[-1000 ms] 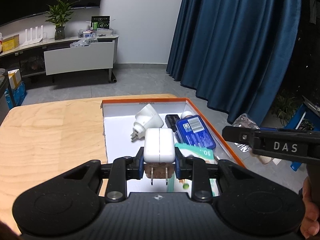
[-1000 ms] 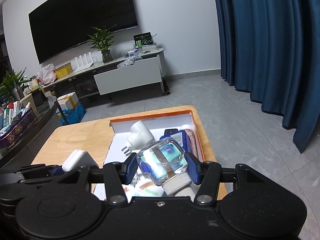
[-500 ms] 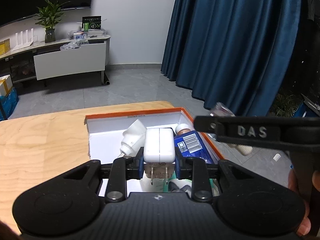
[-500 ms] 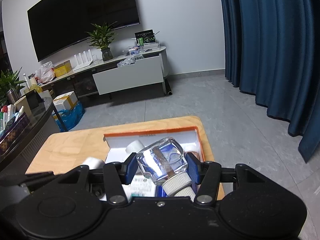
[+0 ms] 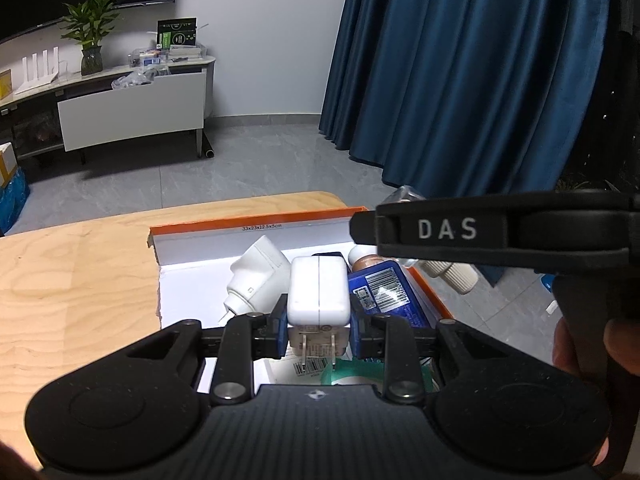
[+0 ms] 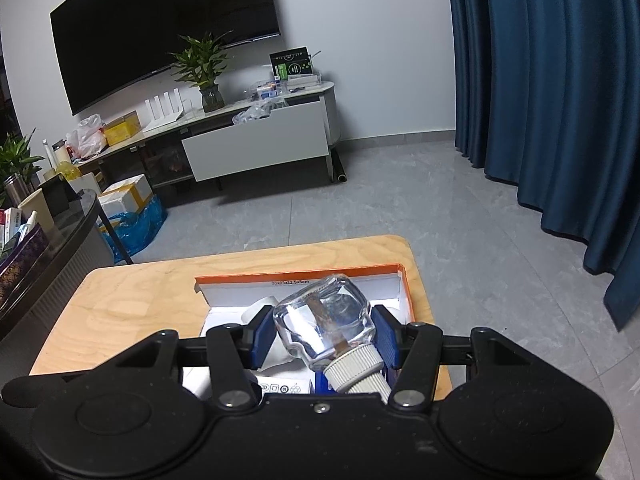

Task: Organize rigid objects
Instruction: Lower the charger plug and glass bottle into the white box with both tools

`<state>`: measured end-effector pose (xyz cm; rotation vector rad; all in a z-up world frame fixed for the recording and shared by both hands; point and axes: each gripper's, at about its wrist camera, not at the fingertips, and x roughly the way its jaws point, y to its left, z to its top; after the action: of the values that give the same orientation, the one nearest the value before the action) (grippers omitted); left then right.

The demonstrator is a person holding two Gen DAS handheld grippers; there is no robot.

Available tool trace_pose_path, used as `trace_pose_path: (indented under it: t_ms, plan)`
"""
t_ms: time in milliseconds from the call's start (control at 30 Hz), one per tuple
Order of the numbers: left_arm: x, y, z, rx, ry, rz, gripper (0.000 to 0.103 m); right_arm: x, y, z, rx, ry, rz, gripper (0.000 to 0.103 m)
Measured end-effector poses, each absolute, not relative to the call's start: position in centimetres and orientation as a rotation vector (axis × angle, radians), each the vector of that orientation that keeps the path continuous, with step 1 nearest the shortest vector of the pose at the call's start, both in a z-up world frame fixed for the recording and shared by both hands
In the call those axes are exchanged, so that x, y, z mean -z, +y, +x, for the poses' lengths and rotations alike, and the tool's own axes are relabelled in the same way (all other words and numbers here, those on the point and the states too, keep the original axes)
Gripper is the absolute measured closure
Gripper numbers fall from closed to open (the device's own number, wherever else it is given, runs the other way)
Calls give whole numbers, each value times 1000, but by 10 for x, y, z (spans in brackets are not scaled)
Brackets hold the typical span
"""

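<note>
Blue curtain [image 6: 552, 100], black television [image 6: 160, 24], potted plant [image 6: 204, 68] on a cabinet [image 6: 256, 140].

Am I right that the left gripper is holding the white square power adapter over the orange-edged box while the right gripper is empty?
Not quite: the right gripper is not empty. The right wrist view shows it shut on a clear glass bottle with a ribbed white cap. The left gripper does hold the white square power adapter over the orange-edged box.

Bench [image 6: 120, 300]: pale wood, matt grain. Box [image 5: 256, 222]: card, orange rim, white inside. Charger [image 5: 319, 294]: smooth white plastic, metal prongs. Bottle [image 6: 324, 320]: clear glossy glass, ribbed cap. Hand-held gripper [image 5: 319, 334]: matt black plastic
</note>
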<state>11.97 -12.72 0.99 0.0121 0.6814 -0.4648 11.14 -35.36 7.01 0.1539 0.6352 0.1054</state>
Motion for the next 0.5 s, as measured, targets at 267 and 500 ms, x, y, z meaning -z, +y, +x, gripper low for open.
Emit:
trace_pose_path:
  t_ms: [267,500]
  plan:
    - [-6,-130,127,467,696,14,74,-66,-352,127,-110,652,156,39]
    - [-3,-133,131,474,704,13,74,-63,-350,138,-114,661,156,39]
